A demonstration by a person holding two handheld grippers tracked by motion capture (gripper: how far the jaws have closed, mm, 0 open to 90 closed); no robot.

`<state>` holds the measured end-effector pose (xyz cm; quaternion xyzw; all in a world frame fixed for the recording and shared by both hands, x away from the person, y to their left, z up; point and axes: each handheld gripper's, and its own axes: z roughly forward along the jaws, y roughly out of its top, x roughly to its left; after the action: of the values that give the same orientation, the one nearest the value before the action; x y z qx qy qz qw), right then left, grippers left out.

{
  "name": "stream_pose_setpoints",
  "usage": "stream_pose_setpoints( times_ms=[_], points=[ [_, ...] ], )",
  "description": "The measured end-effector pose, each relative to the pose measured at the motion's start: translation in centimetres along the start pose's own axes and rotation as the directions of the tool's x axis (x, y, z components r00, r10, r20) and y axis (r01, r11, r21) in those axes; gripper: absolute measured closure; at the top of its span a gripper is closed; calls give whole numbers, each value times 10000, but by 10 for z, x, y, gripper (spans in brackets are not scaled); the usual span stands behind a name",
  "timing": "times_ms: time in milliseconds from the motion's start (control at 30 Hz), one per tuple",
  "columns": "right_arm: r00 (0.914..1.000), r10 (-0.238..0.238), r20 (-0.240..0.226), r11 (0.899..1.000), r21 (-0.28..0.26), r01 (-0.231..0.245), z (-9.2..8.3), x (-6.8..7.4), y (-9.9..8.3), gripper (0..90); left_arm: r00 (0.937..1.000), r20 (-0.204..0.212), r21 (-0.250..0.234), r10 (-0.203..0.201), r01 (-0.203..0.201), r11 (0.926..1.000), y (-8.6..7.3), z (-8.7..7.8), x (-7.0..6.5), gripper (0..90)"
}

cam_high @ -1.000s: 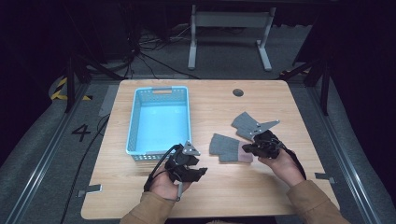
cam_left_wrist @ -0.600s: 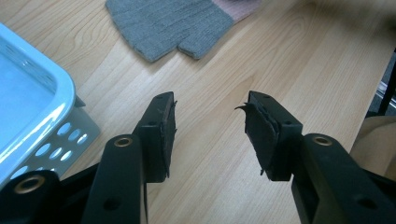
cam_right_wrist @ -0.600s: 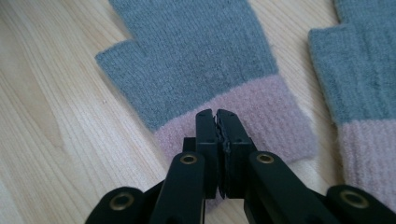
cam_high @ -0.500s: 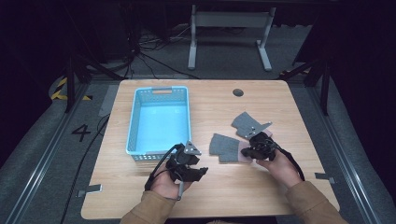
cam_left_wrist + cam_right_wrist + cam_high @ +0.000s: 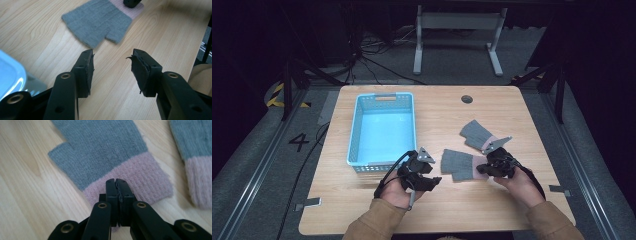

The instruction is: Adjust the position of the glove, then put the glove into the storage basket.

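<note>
You see two grey gloves (image 5: 458, 163) (image 5: 476, 133) with pink cuffs. Your basket (image 5: 381, 131) is light blue, your table (image 5: 522, 125) pale wood-grain.

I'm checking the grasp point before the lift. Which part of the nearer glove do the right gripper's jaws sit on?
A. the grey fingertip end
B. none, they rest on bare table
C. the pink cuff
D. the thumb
C: in the right gripper view the right gripper has its jaws closed together at the pink cuff of the nearer glove, away from the grey thumb.
</note>
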<state>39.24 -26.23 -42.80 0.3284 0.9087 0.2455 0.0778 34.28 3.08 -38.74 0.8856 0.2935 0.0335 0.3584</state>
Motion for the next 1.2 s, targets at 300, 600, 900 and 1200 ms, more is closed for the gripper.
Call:
stream_pose_setpoints(
  times_ms=[300, 600, 900, 1200],
  points=[
    [9996, 256, -143, 9993, 293, -252, -12, 1, -17, 891, 9996, 188, 37, 195, -196, 9998, 9, 7, -1, 526],
    [9997, 209, -137, 9998, 71, -208, -18, 2, -19, 850, 9996, 190, -2, 203, -203, 9998, 10, 7, 0, 518],
    [9994, 324, 76, 9928, -1159, -313, -36, 0, -18, 814, 9996, 188, -26, 208, -208, 9998, 10, 7, -1, 512],
    [9929, 857, 824, 9643, -2574, -619, -49, -5, -20, 752, 9997, 155, -69, 190, -189, 9998, 10, 7, 0, 504]
  ],
)
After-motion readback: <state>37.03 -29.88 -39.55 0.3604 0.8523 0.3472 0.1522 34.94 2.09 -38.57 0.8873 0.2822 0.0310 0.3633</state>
